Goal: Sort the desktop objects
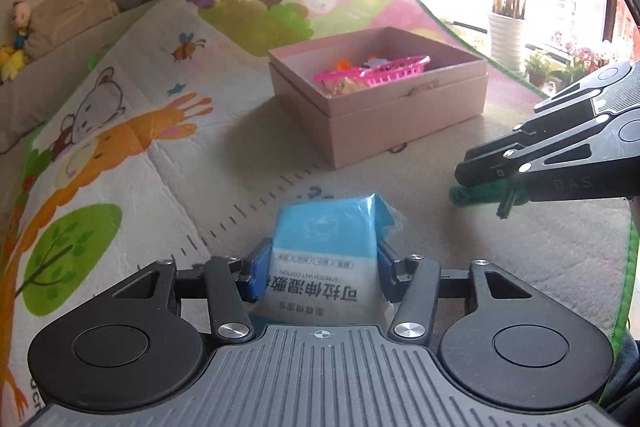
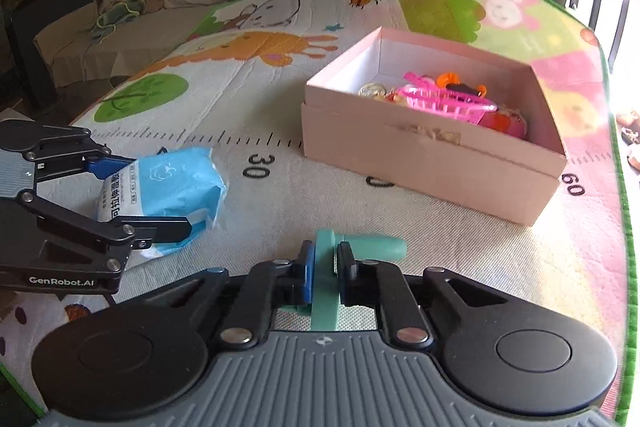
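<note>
Two tongs are busy over the play mat (image 2: pixel 280 99): the left tongs (image 1: pixel 318 269) pinch a blue wet-wipe pack (image 1: pixel 332 227), the right tongs (image 2: pixel 324 267) pinch a green plastic toy (image 2: pixel 326 279). Beyond both sits the pink box (image 2: pixel 420 163), holding a pink toy basket (image 2: pixel 444 99).

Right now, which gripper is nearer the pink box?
Right, slightly. The right gripper, shut on the green tool, sits below the pink box; the left gripper, clamping the blue wipes pack, is farther left.
</note>
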{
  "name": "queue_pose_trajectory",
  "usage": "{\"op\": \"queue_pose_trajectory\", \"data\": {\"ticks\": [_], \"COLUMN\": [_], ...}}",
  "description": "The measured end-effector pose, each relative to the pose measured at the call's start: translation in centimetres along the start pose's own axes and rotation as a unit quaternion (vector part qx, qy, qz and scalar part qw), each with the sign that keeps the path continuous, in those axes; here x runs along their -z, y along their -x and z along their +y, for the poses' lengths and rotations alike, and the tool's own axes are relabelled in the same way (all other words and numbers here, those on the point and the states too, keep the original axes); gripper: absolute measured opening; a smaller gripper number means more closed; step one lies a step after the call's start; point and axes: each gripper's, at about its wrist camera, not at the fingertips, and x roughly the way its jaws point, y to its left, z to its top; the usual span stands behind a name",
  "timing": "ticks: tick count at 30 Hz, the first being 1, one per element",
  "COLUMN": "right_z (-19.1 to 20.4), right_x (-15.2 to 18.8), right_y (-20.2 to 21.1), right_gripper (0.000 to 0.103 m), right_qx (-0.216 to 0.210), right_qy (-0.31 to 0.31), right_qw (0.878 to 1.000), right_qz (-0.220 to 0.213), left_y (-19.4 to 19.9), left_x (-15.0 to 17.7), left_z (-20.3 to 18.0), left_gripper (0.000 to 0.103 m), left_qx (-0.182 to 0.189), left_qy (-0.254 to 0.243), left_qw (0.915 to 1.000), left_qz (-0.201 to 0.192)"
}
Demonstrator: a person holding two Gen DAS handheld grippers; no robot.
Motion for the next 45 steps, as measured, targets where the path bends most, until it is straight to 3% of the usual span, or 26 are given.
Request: {"op": "queue_pose_trajectory", "data": {"ticks": [1, 2, 3, 7, 10, 11, 13, 15, 17, 18, 19, 21, 27, 30, 35, 37, 38, 41, 45], "right_z": [-0.2, -0.6, -1.0, -3.4, -5.1, -5.6, -6.1, -6.5, -6.1, -5.8, -5.2, -4.1, -1.5, -0.7, -0.6, -0.8, -0.9, -1.8, -2.0], "right_x": [-0.6, -1.5, -2.4, -6.8, -8.6, -8.6, -7.8, -6.3, -3.9, -3.0, -1.8, 0.0, 3.3, 3.9, 3.8, 3.8, 3.8, 3.8, 3.7], "right_y": [1.2, 2.5, 3.9, 8.9, 9.7, 9.5, 8.6, 7.4, 5.9, 5.4, 4.9, 4.0, 1.9, 1.7, 1.2, 1.2, 1.2, 1.3, 1.5], "right_gripper": [0.005, 0.000, 0.000, 0.000, 0.000, 0.000, 0.000, 0.001, 0.005, 0.012, 0.024, 0.035, 0.035, 0.035, 0.035, 0.029, 0.026, 0.012, 0.011], "right_qx": [0.004, 0.007, 0.011, 0.022, 0.027, 0.024, 0.011, -0.010, -0.036, -0.042, -0.050, -0.065, -0.060, -0.051, -0.059, -0.056, -0.053, -0.050, -0.046], "right_qy": [0.002, 0.002, 0.002, -0.002, -0.010, -0.011, -0.013, -0.024, -0.026, -0.026, -0.025, -0.022, -0.009, 0.008, 0.000, -0.002, -0.003, -0.020, -0.030], "right_qw": [1.000, 0.999, 0.998, 0.992, 0.989, 0.990, 0.993, 0.996, 0.998, 0.998, 0.998, 0.997, 0.995, 0.995, 0.995, 0.996, 0.996, 0.996, 0.996], "right_qz": [-0.017, -0.035, -0.055, -0.128, -0.142, -0.138, -0.119, -0.086, -0.045, -0.030, -0.012, 0.017, 0.080, 0.083, 0.076, 0.073, 0.072, 0.073, 0.074], "left_y": [0.5, 0.9, 1.5, 2.0, 1.1, 1.0, 1.1, 1.0, 0.6, 0.3, -0.1, -0.7, -3.0, -5.1, -8.7, -9.1, -9.1, -8.7, -7.3], "left_x": [-1.0, -2.1, -3.6, -9.1, -11.5, -11.6, -10.8, -9.2, -7.6, -6.6, -5.9, -4.3, -3.4, -3.7, -4.5, -4.4, -4.2, -3.6, -2.7], "left_z": [-0.1, -0.1, -0.2, -0.4, -0.1, 0.2, 0.2, -0.1, -0.3, -0.2, 0.0, 0.3, 0.9, 0.5, 0.6, 0.9, 1.0, 1.5, 1.5], "left_gripper": [0.055, 0.048, 0.035, 0.034, 0.035, 0.036, 0.052, 0.074, 0.081, 0.087, 0.090, 0.095, 0.100, 0.100, 0.100, 0.091, 0.078, 0.065, 0.063], "left_qx": [-0.002, -0.004, -0.007, -0.013, -0.025, -0.021, -0.022, -0.025, -0.020, -0.018, -0.018, -0.016, 0.013, 0.016, -0.008, -0.006, -0.006, 0.001, -0.003], "left_qy": [-0.006, -0.013, -0.018, -0.018, 0.001, 0.006, 0.000, -0.009, -0.011, -0.008, -0.002, 0.014, 0.065, 0.076, 0.092, 0.092, 0.090, 0.088, 0.076], "left_qw": [0.9999, 0.9995, 0.9985, 0.9930, 0.9913, 0.9916, 0.9921, 0.9935, 0.9956, 0.9968, 0.9977, 0.9990, 0.9974, 0.9954, 0.9930, 0.9926, 0.9924, 0.9922, 0.9934], "left_qz": [-0.014, -0.029, -0.050, -0.116, -0.129, -0.128, -0.124, -0.111, -0.091, -0.078, -0.066, -0.040, 0.028, 0.056, 0.074, 0.079, 0.083, 0.088, 0.086]}}
